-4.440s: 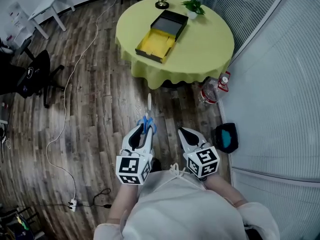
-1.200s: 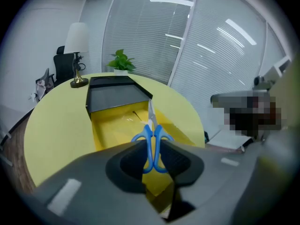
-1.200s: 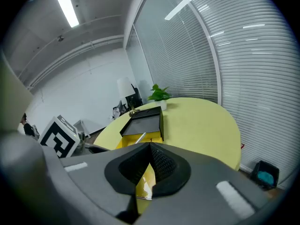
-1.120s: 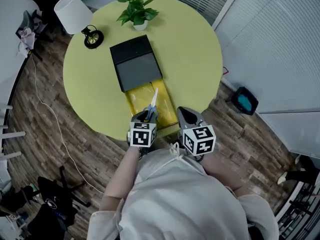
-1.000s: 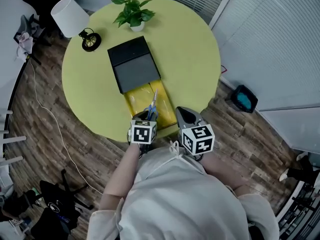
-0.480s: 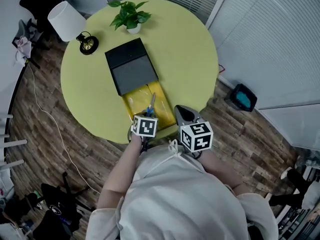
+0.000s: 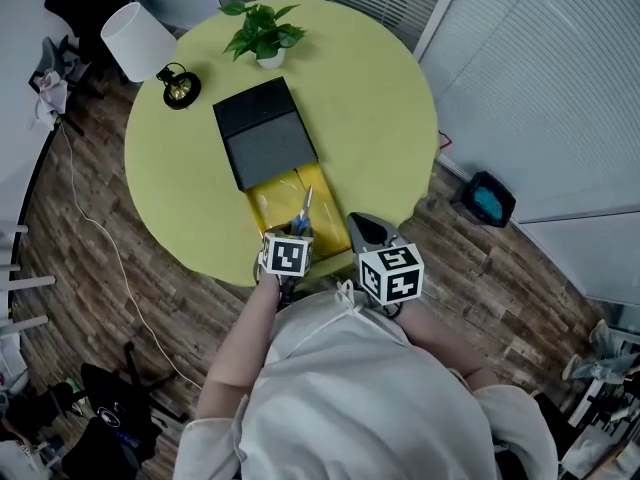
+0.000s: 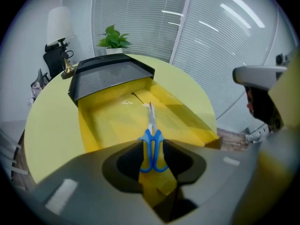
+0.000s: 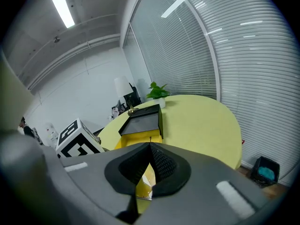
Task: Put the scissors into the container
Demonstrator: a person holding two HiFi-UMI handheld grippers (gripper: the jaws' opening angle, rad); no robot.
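Note:
The scissors [image 7: 303,213], blue-handled, point away from me over the yellow open tray of the container [image 7: 270,203] at the table's near edge. The container's black lid part [image 7: 262,143] lies just beyond the tray. My left gripper [image 7: 297,230] tilts steeply down over the tray. In the left gripper view the scissors [image 8: 151,144] have their handles between the jaws of the left gripper [image 8: 152,145]. The jaws have just been opening and stand open round the handles. My right gripper [image 7: 358,220] hovers beside the tray, shut and empty. Its tips [image 9: 150,146] meet in the right gripper view.
The round yellow table [image 7: 380,118] also carries a potted plant [image 7: 260,33] and a white-shaded lamp [image 7: 150,48] at its far side. On the wooden floor to the right sits a dark bin with a blue lining [image 7: 487,200]. Slatted blinds run along the right.
Since the earliest frame the person has walked up to the table. Over the last second the left gripper tipped down a little over the yellow tray; the right gripper kept still.

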